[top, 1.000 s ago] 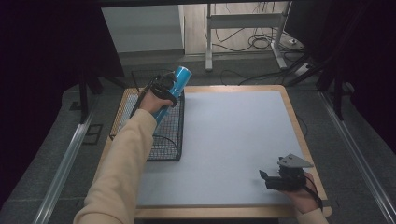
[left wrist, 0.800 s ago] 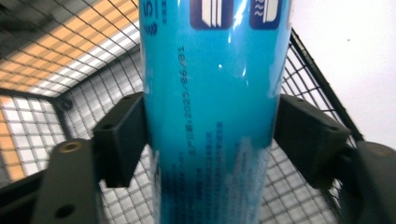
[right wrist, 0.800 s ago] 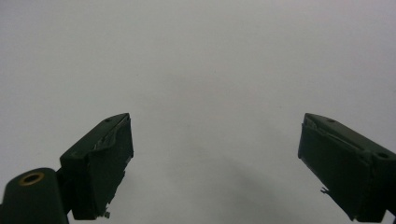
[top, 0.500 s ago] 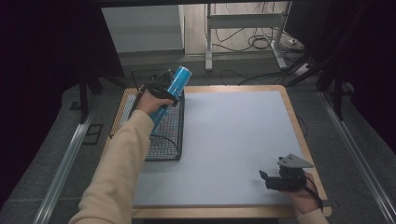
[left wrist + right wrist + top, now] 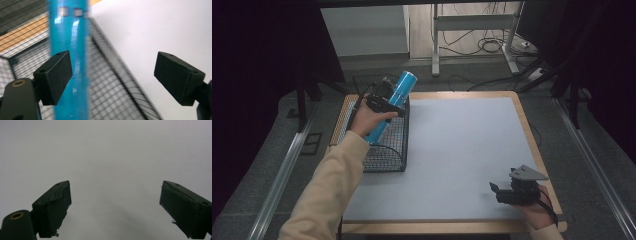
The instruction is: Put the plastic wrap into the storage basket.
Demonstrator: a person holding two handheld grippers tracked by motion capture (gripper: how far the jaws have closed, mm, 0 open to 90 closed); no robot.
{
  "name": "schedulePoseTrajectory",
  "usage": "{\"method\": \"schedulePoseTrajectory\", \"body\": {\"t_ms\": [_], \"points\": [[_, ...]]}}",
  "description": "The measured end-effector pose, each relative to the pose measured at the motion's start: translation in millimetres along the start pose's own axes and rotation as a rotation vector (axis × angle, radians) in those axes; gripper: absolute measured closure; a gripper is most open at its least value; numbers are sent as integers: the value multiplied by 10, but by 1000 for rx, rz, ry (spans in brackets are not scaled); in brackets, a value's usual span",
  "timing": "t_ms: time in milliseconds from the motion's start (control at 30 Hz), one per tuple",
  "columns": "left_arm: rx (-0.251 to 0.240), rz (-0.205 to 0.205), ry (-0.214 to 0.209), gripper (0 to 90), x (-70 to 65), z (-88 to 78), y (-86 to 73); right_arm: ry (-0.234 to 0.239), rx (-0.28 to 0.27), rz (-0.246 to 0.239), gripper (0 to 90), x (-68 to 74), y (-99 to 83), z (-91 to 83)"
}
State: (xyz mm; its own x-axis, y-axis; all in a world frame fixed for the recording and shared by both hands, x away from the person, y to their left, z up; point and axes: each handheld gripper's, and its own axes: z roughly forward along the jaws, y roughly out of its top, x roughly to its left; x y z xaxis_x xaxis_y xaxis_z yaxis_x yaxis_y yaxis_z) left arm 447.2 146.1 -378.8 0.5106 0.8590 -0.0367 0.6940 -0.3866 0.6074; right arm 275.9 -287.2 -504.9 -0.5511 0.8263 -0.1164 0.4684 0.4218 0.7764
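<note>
A blue tube (image 5: 401, 86) leans in a black wire basket (image 5: 384, 157) at the table's left, its top end poking over the far rim. My left gripper (image 5: 384, 102) is held at the tube's middle. Its jaws have just been opening. In the left gripper view the jaws (image 5: 113, 75) stand wide apart, with the blue tube (image 5: 70, 40) between them close to the left pad (image 5: 56, 77), and the right pad well clear of it. My right gripper (image 5: 495, 192) rests low at the near right corner, open, with only bare mat between its jaws (image 5: 115, 205).
A pale grey mat (image 5: 462, 140) covers the wooden table (image 5: 532, 145). The basket stands along the table's left edge. A metal frame and cables (image 5: 472, 45) lie on the floor beyond the far edge.
My left hand has shifted a little toward the near side beside the tube. The tube stays leaning in the basket. The right hand has kept still.
</note>
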Motion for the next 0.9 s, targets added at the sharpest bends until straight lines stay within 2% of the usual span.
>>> {"method": "schedulePoseTrajectory", "body": {"t_ms": [67, 167, 267, 367, 467, 600, 633, 733, 833, 900], "points": [[-22, 25, -28, 153, -125, -72, -41, -1, -1, -1, 104, 3, 1, -1], [-70, 37, -88, 158, -308, -155, -119, -1, 1, -3, 104, 9, 1, 3], [-87, 84, -120, 165, -493, -194, -199, -4, -1, -2, 104, 11, 2, 0], [-103, 113, -161, 167, -657, -223, -281, -6, 0, -2, 104, 14, 0, -2], [-102, 138, -169, 173, -832, -225, -390, -6, 1, -3, 104, 20, 3, -4], [-116, 196, -222, 173, -1102, -209, -582, -6, 0, -5, 104, 22, 1, -4], [-118, 213, -247, 174, -1197, -194, -656, -6, -2, -7, 105, 22, 0, -3], [-116, 250, -279, 174, -1350, -155, -795, -6, -5, -8, 104, 29, 2, -5], [-94, 279, -287, 174, -1457, -93, -941, -5, -8, -16, 104, 42, 3, -6], [-92, 282, -296, 174, -1518, -50, -1055, -4, -12, -18, 104, 47, 4, -6]]}}
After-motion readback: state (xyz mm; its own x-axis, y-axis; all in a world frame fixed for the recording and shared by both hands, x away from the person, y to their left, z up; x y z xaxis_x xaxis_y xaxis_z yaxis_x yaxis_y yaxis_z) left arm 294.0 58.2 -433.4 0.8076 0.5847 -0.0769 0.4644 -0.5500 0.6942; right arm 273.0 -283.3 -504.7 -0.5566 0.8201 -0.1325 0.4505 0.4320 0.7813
